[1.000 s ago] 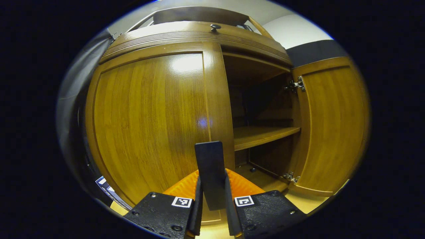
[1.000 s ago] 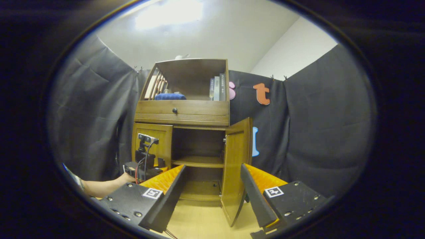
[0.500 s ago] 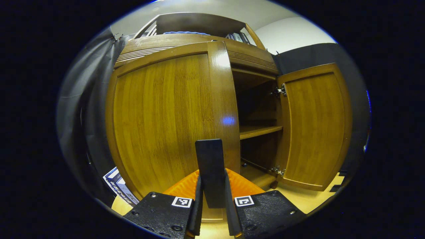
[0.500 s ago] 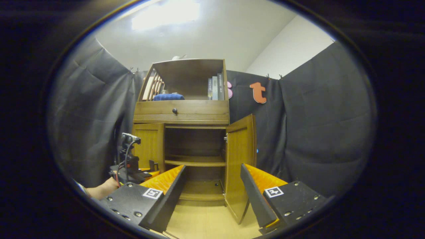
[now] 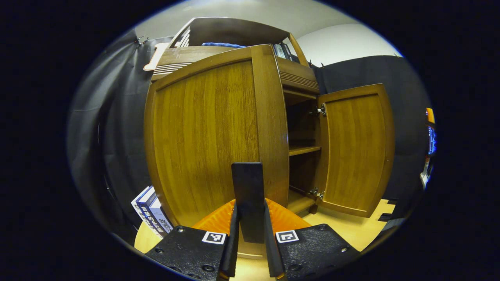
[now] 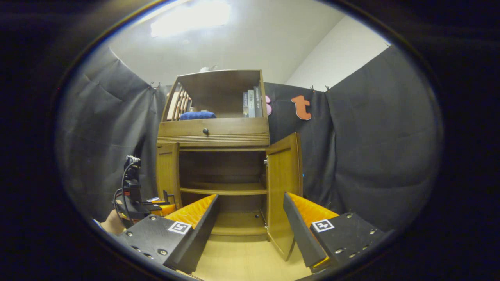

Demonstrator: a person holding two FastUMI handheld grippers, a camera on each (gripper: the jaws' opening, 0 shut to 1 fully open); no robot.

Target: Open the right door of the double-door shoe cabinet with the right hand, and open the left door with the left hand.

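The wooden shoe cabinet (image 6: 218,134) stands ahead with both doors swung out. In the left gripper view the left door (image 5: 207,136) looms close, and my left gripper (image 5: 247,175) is shut at its free edge; whatever it grips is hidden behind the fingers. The right door (image 5: 353,148) hangs wide open on its hinges. In the right gripper view my right gripper (image 6: 250,197) is open and holds nothing, well back from the cabinet. The left door (image 6: 167,171) is seen edge-on there, with the left gripper (image 6: 168,195) and a hand (image 6: 111,222) beside it. The right door (image 6: 283,183) stands open.
Inside the cabinet runs one bare shelf (image 6: 222,190). Above the doors sit a drawer with a knob (image 6: 205,131), upright books (image 6: 252,103) and a blue cloth (image 6: 197,114). Several books (image 5: 150,212) lean on the floor left of the cabinet. Black cloth walls close in around.
The left door has swung further open with my left gripper on it, baring more of the inside. The right gripper stays open and has barely moved.
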